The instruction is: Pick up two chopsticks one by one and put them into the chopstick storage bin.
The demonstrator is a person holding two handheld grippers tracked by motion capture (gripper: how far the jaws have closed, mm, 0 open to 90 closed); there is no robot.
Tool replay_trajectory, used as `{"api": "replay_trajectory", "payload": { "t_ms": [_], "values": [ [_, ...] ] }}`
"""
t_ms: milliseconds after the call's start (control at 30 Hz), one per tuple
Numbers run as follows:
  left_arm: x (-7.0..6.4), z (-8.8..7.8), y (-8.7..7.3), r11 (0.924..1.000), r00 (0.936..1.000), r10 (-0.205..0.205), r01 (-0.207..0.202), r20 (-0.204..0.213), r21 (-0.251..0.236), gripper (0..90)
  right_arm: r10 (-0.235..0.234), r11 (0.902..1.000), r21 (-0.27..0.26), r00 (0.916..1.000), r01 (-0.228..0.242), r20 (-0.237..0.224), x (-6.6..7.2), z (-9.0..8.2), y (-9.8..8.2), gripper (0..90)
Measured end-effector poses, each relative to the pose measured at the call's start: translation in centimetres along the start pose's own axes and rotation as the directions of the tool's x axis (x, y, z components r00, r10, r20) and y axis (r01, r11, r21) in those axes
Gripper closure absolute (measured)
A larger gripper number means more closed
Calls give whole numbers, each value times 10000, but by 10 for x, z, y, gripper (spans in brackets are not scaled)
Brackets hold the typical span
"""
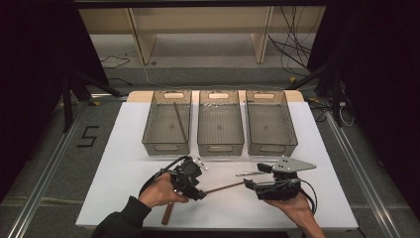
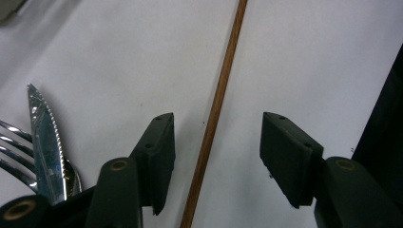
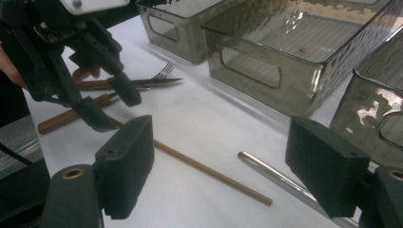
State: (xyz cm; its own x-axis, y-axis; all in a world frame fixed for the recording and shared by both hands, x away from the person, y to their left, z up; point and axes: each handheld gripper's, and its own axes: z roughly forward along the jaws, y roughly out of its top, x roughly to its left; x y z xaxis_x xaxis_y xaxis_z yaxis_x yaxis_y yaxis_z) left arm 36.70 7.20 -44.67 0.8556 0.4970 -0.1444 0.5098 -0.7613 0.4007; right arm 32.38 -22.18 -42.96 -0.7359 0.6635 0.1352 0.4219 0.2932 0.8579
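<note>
A thin brown chopstick (image 1: pixel 224 187) lies on the white table (image 1: pixel 124 163) between my two grippers. My left gripper (image 1: pixel 197 184) is open and low over its left end; in the left gripper view the chopstick (image 2: pixel 216 109) runs up between the spread jaws of the left gripper (image 2: pixel 217 124), untouched. My right gripper (image 1: pixel 255 176) is open near the other end. The right gripper view shows the chopstick (image 3: pixel 209 173) on the table ahead of the right gripper (image 3: pixel 223 137), and the left gripper (image 3: pixel 113 107) straddling it farther off.
Three grey see-through bins (image 1: pixel 167 148) (image 1: pixel 220 148) (image 1: pixel 272 148) stand in a row at the back; the left one holds a brown chopstick (image 1: pixel 180 121). A silver rod (image 3: pixel 285 183) lies by the right gripper. A serrated knife (image 2: pixel 45 137), a fork (image 2: pixel 14 147) and a wooden handle (image 1: pixel 167 214) lie near the left hand.
</note>
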Motion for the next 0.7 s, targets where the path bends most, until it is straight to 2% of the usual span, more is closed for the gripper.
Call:
{"api": "replay_trajectory", "payload": {
  "t_ms": [333,467,700],
  "values": [
    [-2,14,1,9971,9986,443,-425,-281,624,610,-30,10000,35,10000,30,-9,0,1,0,256],
    [-3,17,1,9965,9982,504,-480,-331,684,653,-59,10000,59,10000,59,-7,0,1,0,256],
    [-5,18,3,9913,9943,941,-889,-503,971,719,-48,10000,81,10000,48,-5,0,1,0,257]
  ]
}}
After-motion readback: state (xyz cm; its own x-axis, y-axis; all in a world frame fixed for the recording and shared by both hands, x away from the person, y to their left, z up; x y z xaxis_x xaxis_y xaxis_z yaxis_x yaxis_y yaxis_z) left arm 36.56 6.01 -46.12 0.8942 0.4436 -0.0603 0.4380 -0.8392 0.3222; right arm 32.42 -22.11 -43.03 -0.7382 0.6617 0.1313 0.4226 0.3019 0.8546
